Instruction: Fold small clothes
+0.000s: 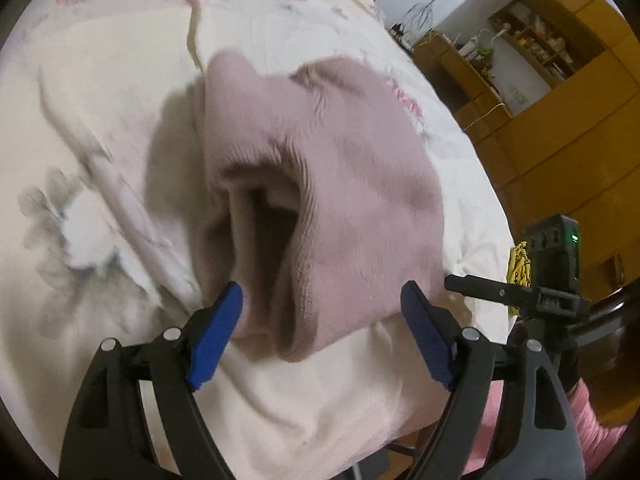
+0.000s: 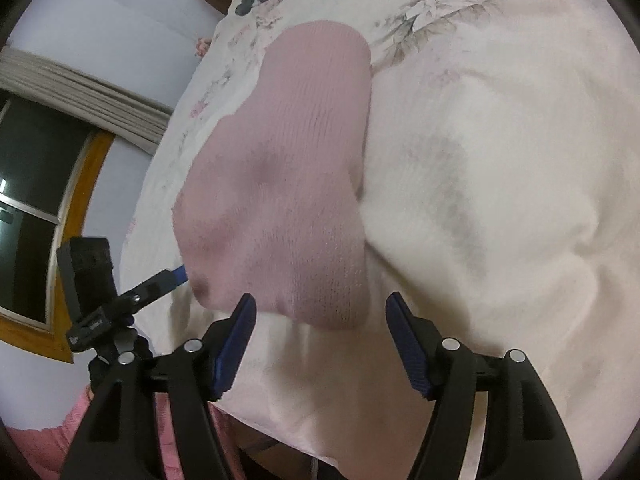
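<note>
On the bed's cream floral-print quilt (image 1: 120, 92) lies a dusty-pink rib-knit sock (image 1: 320, 184), soft and rumpled, its cuff mouth gaping toward the left hand-held gripper (image 1: 322, 296). That gripper's blue-padded jaws stand wide apart, empty, straddling the cuff end. The right hand-held gripper (image 2: 320, 308) is likewise spread open with nothing in it, just short of the sock's rounded end. Wooden shelving (image 1: 552, 52) stands beyond the bed.

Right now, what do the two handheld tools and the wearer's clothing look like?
Both match: the left tool and right tool have black plastic scissor-style arms with silver pivot pins and blue ribbed pads. Each carries a black boxy camera module; the right one's shows a green light. Pink knit sleeve below.
</note>
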`<state>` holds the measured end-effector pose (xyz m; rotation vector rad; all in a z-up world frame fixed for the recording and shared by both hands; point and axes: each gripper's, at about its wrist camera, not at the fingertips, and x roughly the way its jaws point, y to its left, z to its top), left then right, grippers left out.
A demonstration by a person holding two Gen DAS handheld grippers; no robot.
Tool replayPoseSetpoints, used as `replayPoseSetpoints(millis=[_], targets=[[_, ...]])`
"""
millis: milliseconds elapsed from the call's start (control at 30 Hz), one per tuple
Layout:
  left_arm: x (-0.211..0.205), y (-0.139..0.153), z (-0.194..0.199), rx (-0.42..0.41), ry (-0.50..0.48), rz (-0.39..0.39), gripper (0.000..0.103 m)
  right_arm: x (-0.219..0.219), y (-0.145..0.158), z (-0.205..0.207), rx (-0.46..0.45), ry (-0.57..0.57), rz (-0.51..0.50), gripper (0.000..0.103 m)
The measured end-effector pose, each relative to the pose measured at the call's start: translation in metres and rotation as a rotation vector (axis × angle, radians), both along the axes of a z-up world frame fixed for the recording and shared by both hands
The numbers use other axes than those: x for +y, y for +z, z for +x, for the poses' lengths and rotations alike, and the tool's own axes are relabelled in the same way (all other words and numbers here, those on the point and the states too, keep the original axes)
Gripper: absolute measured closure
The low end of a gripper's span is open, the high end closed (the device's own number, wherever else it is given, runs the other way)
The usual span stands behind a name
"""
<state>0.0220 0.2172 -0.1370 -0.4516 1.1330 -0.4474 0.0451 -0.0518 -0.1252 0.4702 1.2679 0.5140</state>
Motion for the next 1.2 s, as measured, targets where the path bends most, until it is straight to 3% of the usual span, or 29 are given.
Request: replayPoseSetpoints(millis=[67, 133, 167, 200, 300, 467, 600, 700, 800, 967, 1067, 1133, 1200], targets=[[-0.004, -0.008, 0.006, 0.023, 0.002, -0.017, 0.038, 0.007, -0.001, 0.001, 0.001, 0.005, -0.023, 0.035], [-0.007, -0.014, 0.01, 0.047, -0.009, -0.028, 0.075, 0.012, 0.0, -0.001, -0.005, 0.011, -0.027, 0.035], [-0.008, -0.014, 0.01, 0.048, -0.011, -0.016, 0.087, 0.01, 0.001, -0.004, -0.007, 0.011, -0.025, 0.035], [-0.007, -0.014, 0.009, 0.045, -0.015, -0.015, 0.092, 0.011, 0.002, -0.004, -0.011, 0.01, -0.02, 0.035], [0.005, -0.005, 0.006, 0.02, -0.008, -0.034, 0.093, 0.013, 0.004, -0.002, -0.017, 0.006, -0.007, 0.035], [0.031, -0.01, 0.005, 0.029, 0.027, -0.037, 0.093, 0.007, -0.005, -0.006, -0.007, 0.004, -0.008, 0.036], [0.027, -0.023, 0.01, 0.059, 0.008, -0.028, 0.091, 0.013, -0.015, -0.003, 0.016, 0.004, -0.033, 0.046], [0.019, -0.032, 0.014, 0.077, 0.014, -0.022, 0.087, 0.02, -0.025, -0.001, 0.029, 0.012, -0.112, 0.048], [0.021, -0.04, 0.013, 0.074, 0.02, -0.032, 0.086, 0.021, -0.032, 0.0, 0.044, 0.008, -0.12, 0.05], [0.021, -0.031, 0.006, 0.056, 0.028, -0.018, 0.078, 0.022, -0.028, -0.001, 0.036, 0.013, -0.144, 0.05], [0.015, -0.012, -0.005, 0.029, 0.028, 0.04, 0.057, 0.025, -0.011, -0.006, -0.001, 0.017, -0.185, 0.044], [0.009, 0.006, -0.013, -0.002, 0.036, 0.092, 0.033, 0.027, 0.002, -0.009, -0.039, 0.021, -0.222, 0.033], [0.005, 0.02, -0.019, -0.02, 0.041, 0.112, 0.027, 0.029, 0.019, -0.012, -0.083, 0.017, -0.281, 0.018]])
